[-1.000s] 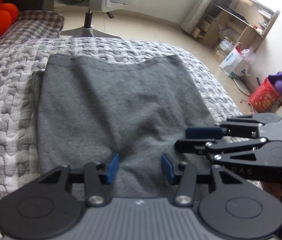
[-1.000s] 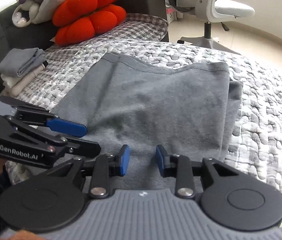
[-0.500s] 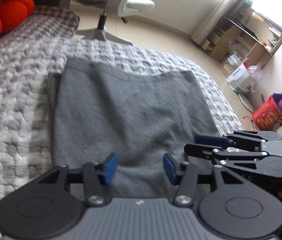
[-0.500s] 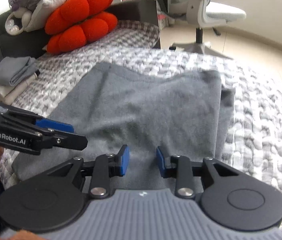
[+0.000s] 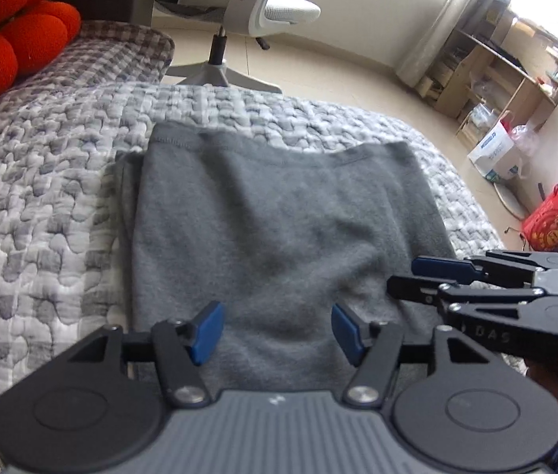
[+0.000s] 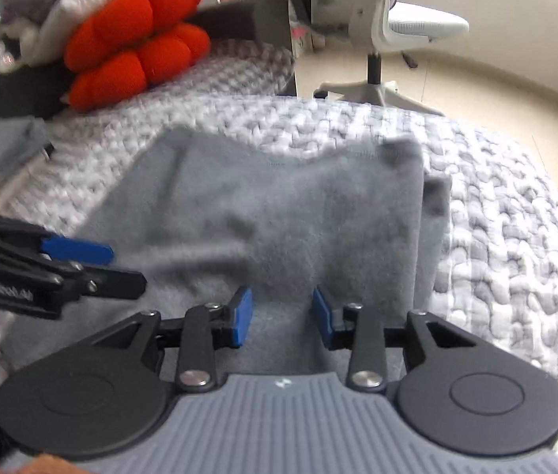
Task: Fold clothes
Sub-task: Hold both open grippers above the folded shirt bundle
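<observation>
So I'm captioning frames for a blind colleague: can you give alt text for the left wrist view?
A folded grey garment lies flat on a grey quilted bedspread. The left gripper hovers over its near edge, jaws opening with nothing pinched. The right gripper reaches in from the right.

Grey garment (image 6: pixel 279 213) motion-blurred — near hem hidden behind the gripper body

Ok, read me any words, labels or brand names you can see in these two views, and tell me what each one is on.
"DAS", on the side of the right hand-held gripper, seen from the left wrist view.
"GenRobot.AI", on the side of the left hand-held gripper, blurred but just legible.
Blue print on the white box by the shelves: too small to read.
Gold print on the red bag: unreadable.
</observation>
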